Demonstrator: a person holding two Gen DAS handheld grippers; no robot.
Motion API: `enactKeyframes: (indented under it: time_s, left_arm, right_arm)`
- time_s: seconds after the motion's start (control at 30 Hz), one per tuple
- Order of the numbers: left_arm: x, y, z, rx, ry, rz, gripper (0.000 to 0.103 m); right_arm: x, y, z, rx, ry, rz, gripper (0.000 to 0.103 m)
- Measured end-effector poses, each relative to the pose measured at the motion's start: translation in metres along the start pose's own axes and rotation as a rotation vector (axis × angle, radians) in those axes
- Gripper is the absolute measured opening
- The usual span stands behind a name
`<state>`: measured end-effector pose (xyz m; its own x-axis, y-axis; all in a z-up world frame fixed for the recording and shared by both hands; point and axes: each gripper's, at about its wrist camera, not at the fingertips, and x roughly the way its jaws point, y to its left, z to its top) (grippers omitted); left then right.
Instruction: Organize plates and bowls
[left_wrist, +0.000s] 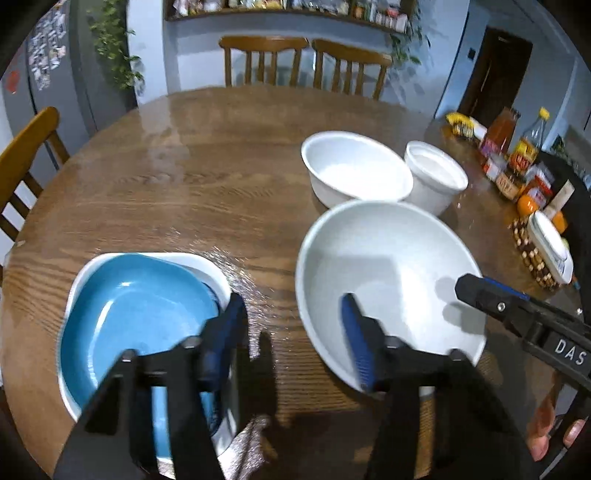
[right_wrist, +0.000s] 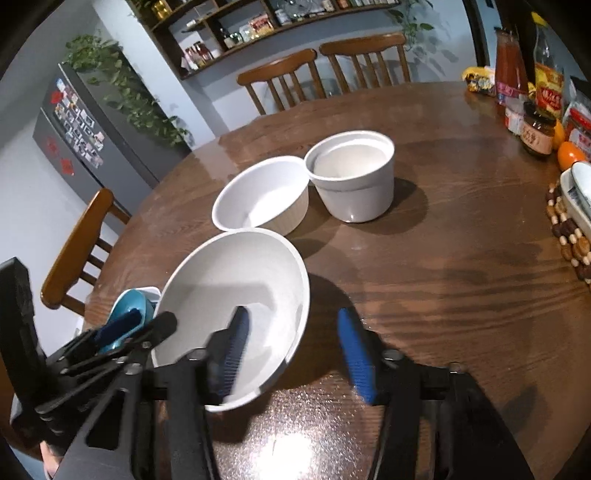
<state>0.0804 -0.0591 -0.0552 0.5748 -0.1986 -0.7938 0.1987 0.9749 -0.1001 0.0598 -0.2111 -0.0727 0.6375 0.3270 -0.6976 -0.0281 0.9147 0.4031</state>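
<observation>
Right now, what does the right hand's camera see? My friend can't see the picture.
The right gripper sits around the near rim of a big white bowl, one of its fingers inside, the other outside and not touching. Behind the bowl on the round wooden table stand two smaller white bowls, and the left gripper is at a blue plate.

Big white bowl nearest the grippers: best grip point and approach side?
Take the large white bowl by its thin near rim, one finger inside, one outside, coming from the near table edge. It sits upright, too wide to span, and its far side is crowded by the ribbed bowl. The right gripper already straddles that rim.
</observation>
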Motion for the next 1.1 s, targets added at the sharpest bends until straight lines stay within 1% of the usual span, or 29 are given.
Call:
enactKeyframes:
  time_s: [0.03, 0.07, 0.1, 0.13, 0.17, 0.23, 0.37, 0.43, 0.5, 0.57, 0.63, 0.77, 0.83, 0.9, 0.93, 0.97, 1.0, 1.03, 1.07, 1.1]
  left_arm:
    - [0.004, 0.000, -0.001, 0.003, 0.017, -0.008, 0.027]
    - [0.006, 0.000, -0.002, 0.004, 0.026, -0.018, 0.024]
    - [0.007, -0.001, -0.003, 0.009, 0.032, -0.026, 0.018]
    - [0.007, -0.003, -0.004, 0.019, 0.031, -0.022, 0.014]
    - [0.005, -0.005, -0.006, 0.032, 0.026, -0.013, 0.014]
    - [-0.004, -0.008, -0.009, 0.047, 0.013, -0.022, 0.016]
    - [-0.026, -0.017, -0.015, 0.085, -0.016, -0.028, 0.016]
    - [-0.036, -0.022, -0.023, 0.108, -0.016, -0.043, 0.018]
    - [-0.038, -0.029, -0.029, 0.125, -0.003, -0.062, 0.019]
    - [-0.037, -0.037, -0.038, 0.152, 0.014, -0.081, 0.020]
    - [-0.029, -0.043, -0.042, 0.160, 0.033, -0.093, 0.020]
    - [-0.016, -0.051, -0.043, 0.165, 0.053, -0.085, 0.019]
    - [-0.010, -0.053, -0.042, 0.165, 0.059, -0.078, 0.020]
    - [-0.005, -0.056, -0.041, 0.172, 0.050, -0.062, 0.023]
    - [-0.005, -0.055, -0.041, 0.170, 0.045, -0.045, 0.028]
    - [-0.006, -0.052, -0.040, 0.163, 0.041, -0.037, 0.036]
    - [-0.008, -0.047, -0.038, 0.143, 0.032, -0.037, 0.056]
    - [-0.015, -0.039, -0.035, 0.106, 0.002, -0.049, 0.070]
    - [-0.020, -0.035, -0.033, 0.084, -0.023, -0.054, 0.073]
    - [-0.030, -0.027, -0.031, 0.053, -0.068, -0.060, 0.078]
  right_arm:
    - [0.003, -0.001, 0.000, 0.000, 0.012, 0.008, 0.029]
    - [0.004, -0.001, 0.000, -0.001, 0.012, 0.003, 0.021]
    - [0.005, -0.001, 0.000, -0.005, 0.012, 0.008, 0.014]
    - [0.005, -0.001, -0.001, -0.006, 0.014, 0.015, 0.013]
    - [0.005, -0.001, -0.001, -0.006, 0.014, 0.014, 0.013]
    - [-0.002, -0.001, -0.004, -0.005, -0.008, 0.002, 0.012]
    - [-0.022, 0.001, -0.008, -0.013, -0.029, 0.007, 0.012]
    - [-0.038, 0.002, -0.014, -0.025, -0.048, -0.004, 0.012]
    - [-0.049, 0.001, -0.019, -0.029, -0.062, -0.014, 0.012]
    - [-0.059, -0.004, -0.026, -0.022, -0.065, -0.026, 0.012]
    - [-0.060, -0.010, -0.029, -0.009, -0.055, -0.035, 0.012]
    - [-0.046, -0.024, -0.035, 0.028, -0.005, -0.054, 0.012]
    - [-0.041, -0.031, -0.035, 0.056, 0.004, -0.047, 0.012]
    - [-0.040, -0.038, -0.036, 0.097, 0.008, -0.031, 0.012]
    - [-0.040, -0.041, -0.035, 0.113, 0.007, -0.032, 0.012]
    - [-0.042, -0.044, -0.033, 0.129, -0.004, -0.039, 0.012]
    - [-0.046, -0.046, -0.033, 0.139, -0.018, -0.036, 0.012]
    - [-0.051, -0.047, -0.034, 0.144, -0.037, -0.030, 0.013]
    - [-0.059, -0.049, -0.034, 0.145, -0.069, -0.025, 0.013]
    - [-0.065, -0.050, -0.034, 0.145, -0.095, -0.025, 0.015]
